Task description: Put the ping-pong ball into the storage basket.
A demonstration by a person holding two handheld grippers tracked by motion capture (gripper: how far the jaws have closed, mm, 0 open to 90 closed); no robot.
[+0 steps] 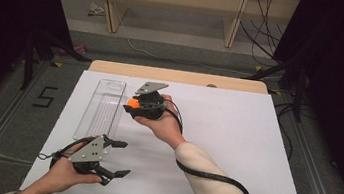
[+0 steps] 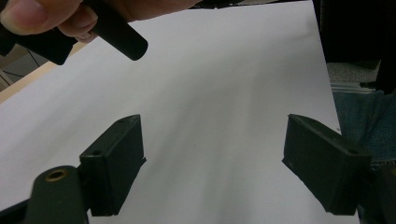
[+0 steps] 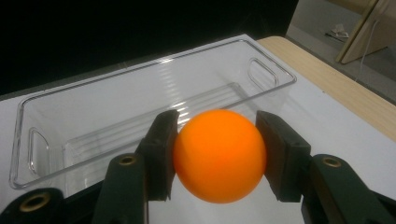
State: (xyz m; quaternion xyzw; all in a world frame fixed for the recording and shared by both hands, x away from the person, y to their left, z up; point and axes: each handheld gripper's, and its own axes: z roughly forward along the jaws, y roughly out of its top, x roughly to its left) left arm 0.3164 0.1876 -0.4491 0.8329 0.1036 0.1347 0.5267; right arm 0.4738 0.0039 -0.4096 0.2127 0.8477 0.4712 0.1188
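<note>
The right tool (image 3: 219, 156) has its jaws pinched on the orange ball (image 3: 219, 155) — one pad on each side, right across the widest part, which is where a sphere wants to be held. It looks like a light, hollow, smooth-skinned ball, so my read is it needs only a gentle squeeze; grip off-centre and it could pop out. Just ahead of the jaws sits the clear plastic tray (image 3: 42, 100), long and shallow, empty, resting on the white desk (image 3: 341, 126). In the high view the ball (image 1: 132, 103) hangs just beside the tray's (image 1: 102, 113) near wall, not yet over it. Further back toward the person, the left tool (image 1: 119, 158) waits with jaws spread wide — nothing between them, bare desk beneath.
</note>
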